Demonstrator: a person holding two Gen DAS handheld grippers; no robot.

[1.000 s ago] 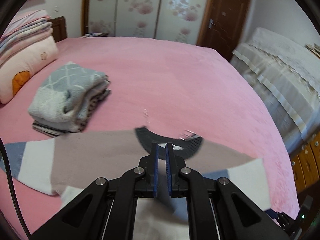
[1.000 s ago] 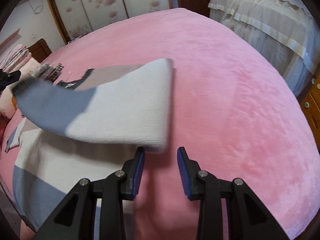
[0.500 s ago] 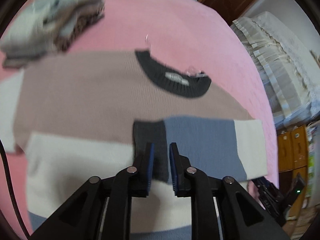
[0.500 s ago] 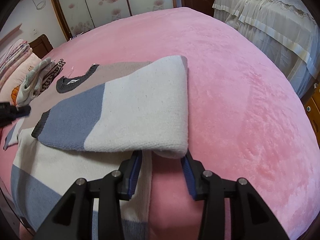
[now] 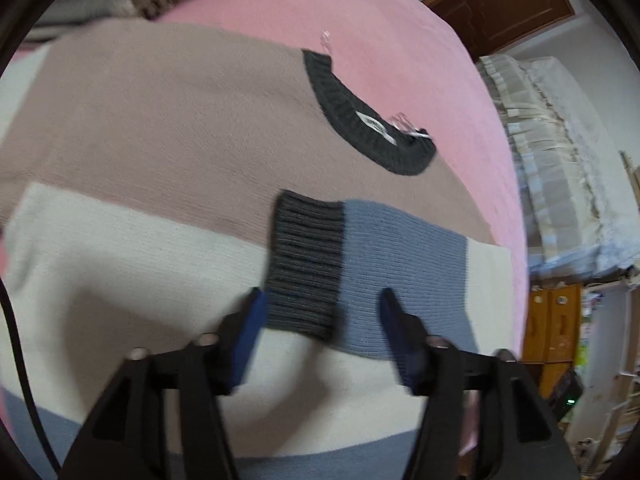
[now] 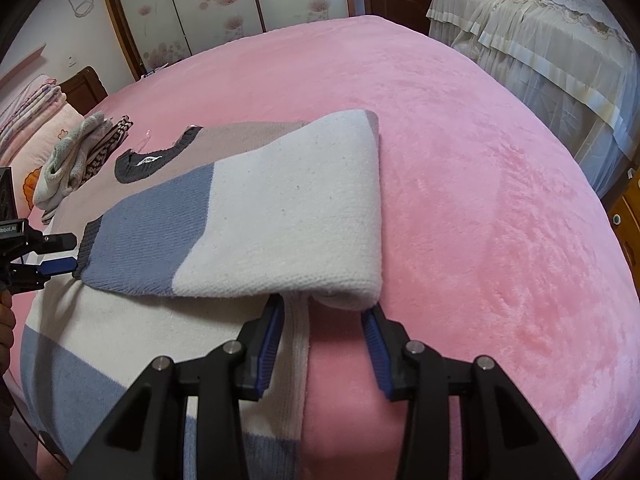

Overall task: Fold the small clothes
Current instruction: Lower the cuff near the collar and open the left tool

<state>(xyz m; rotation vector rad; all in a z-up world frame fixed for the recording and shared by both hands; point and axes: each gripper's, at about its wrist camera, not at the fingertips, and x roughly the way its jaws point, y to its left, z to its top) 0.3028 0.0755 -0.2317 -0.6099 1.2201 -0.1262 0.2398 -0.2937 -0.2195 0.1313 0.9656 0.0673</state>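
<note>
A small knit sweater [image 5: 152, 128] with taupe, cream and blue bands and a dark collar [image 5: 360, 128] lies flat on the pink bed [image 6: 480, 160]. Its right sleeve [image 6: 280, 208] is folded across the body, with the dark cuff [image 5: 304, 264] near the middle. My left gripper [image 5: 320, 304] is open, its fingers on either side of the cuff. It also shows at the left edge of the right wrist view [image 6: 56, 254]. My right gripper [image 6: 324, 312] is open at the folded sleeve's near edge.
A stack of folded clothes [image 6: 76, 156] lies beyond the sweater, near pillows [image 6: 32, 120] at the headboard. A second bed with a cream cover [image 6: 540, 32] stands to the right. Wooden drawers [image 5: 556, 324] stand beside the pink bed's edge.
The left gripper carried the sleeve cuff across the sweater, laid it down and opened. The right gripper stayed open at the sleeve's fold.
</note>
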